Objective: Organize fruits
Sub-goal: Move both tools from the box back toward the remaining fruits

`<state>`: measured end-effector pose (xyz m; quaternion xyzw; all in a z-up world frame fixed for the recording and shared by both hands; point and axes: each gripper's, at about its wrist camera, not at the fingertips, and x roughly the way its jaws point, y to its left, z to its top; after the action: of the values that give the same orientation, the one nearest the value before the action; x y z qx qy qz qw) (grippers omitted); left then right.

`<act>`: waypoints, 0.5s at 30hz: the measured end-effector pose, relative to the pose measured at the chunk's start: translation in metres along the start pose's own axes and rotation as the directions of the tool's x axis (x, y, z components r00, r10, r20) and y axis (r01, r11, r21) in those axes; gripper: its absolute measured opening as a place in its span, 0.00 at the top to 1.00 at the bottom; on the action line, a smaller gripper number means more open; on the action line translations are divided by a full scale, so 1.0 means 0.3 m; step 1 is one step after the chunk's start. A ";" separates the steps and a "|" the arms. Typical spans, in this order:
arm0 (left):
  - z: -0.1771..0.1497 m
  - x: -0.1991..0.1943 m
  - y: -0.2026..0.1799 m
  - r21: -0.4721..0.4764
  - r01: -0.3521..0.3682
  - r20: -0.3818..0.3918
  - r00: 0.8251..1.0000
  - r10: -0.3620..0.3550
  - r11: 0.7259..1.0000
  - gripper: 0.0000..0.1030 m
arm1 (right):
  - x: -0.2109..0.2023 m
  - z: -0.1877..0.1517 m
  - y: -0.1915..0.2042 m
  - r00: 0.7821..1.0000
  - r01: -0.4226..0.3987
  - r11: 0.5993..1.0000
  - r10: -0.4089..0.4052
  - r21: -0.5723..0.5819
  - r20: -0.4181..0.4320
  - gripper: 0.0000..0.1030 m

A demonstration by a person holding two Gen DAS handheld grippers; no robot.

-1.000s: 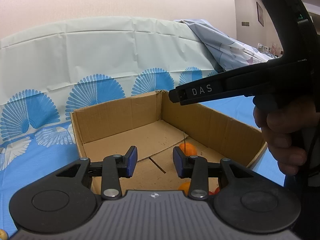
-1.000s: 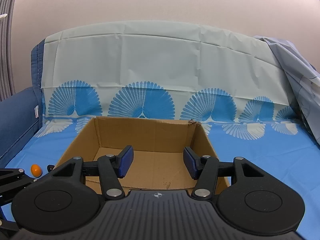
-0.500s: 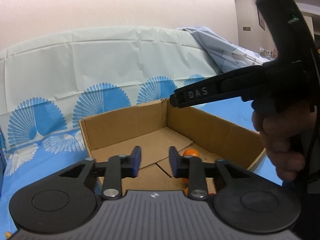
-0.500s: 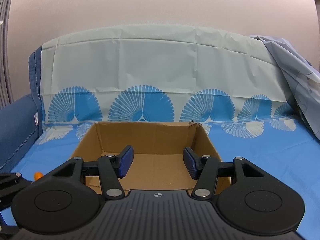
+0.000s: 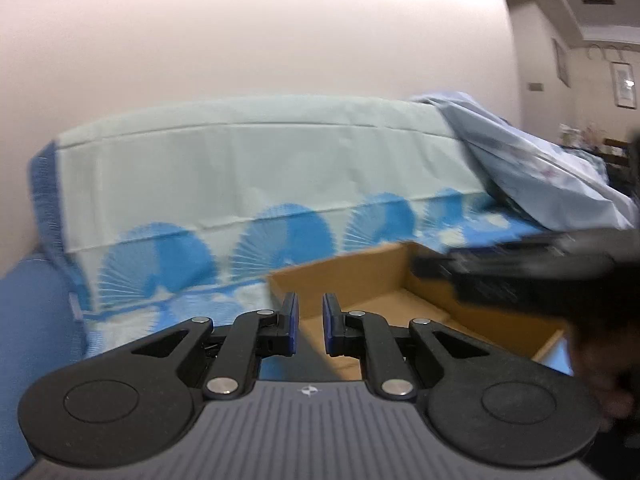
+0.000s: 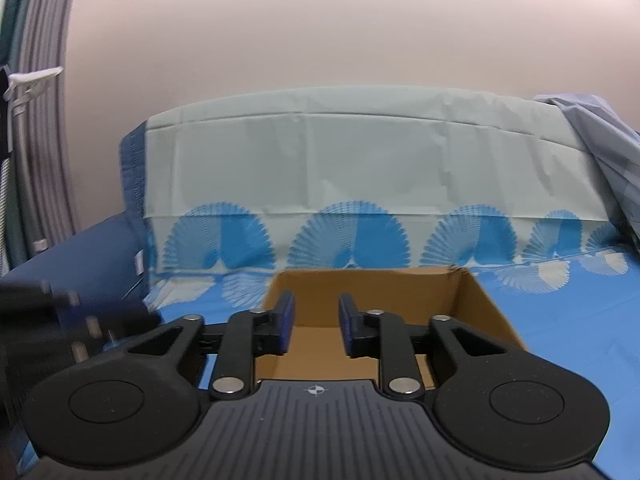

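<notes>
The box (image 6: 384,292), an open brown cardboard carton, sits on a blue cloth (image 6: 560,320) printed with fan shapes, and everything else can be placed from it. Behind the box the same cloth rises pale over a backrest (image 6: 360,152), and beyond that stands a plain wall (image 6: 320,32). To the box's right a grey-blue sheet (image 5: 532,168) lies bunched over the backrest's end. To its left is a dark blue armrest (image 6: 80,256). The left gripper (image 5: 308,322) is held above the box's near left corner, with its blue pads drawn together to a narrow gap and nothing between them: it is closed and empty. The right gripper (image 6: 316,326) looks straight into the box from the near side; its jaws are closing, with a clear gap left and nothing between the pads, only the box's bare floor and back wall behind them. In the left wrist view the right gripper shows as a dark, blurred shape over the box's right wall, held by a hand (image 5: 600,360) at the picture's right edge. In the right wrist view a blurred dark shape lies left of the box; what it is cannot be told. No fruit shows in either view; the part of the box floor that is visible is bare.
</notes>
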<state>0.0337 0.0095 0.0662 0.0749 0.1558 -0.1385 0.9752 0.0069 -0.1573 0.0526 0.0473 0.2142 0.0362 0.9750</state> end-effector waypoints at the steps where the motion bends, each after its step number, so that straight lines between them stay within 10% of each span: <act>1: 0.007 -0.010 0.035 0.010 -0.021 0.002 1.000 0.021 1.000 0.86 | -0.007 -0.005 0.021 1.000 -0.006 1.000 0.006 -0.012 0.000 0.62; 6: 0.028 -0.039 0.271 -0.092 -0.138 -0.025 0.990 0.136 0.986 0.86 | -0.035 -0.037 0.143 0.999 -0.036 0.993 0.037 -0.117 0.007 0.62; 11: -0.058 -0.061 0.456 -0.459 -0.258 -0.149 0.966 0.213 0.850 0.86 | -0.020 -0.077 0.262 0.999 -0.047 0.976 0.047 -0.213 -0.009 0.64; 15: -0.045 -0.071 0.438 -0.444 -0.237 -0.099 0.972 0.215 0.864 0.77 | 0.012 -0.118 0.357 0.997 -0.075 0.957 0.069 -0.280 -0.033 0.72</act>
<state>0.0490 0.1422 0.0739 -0.1333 0.1962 0.0185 0.9713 -0.0102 -0.0479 0.0308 -0.0841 0.2159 0.1023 0.9674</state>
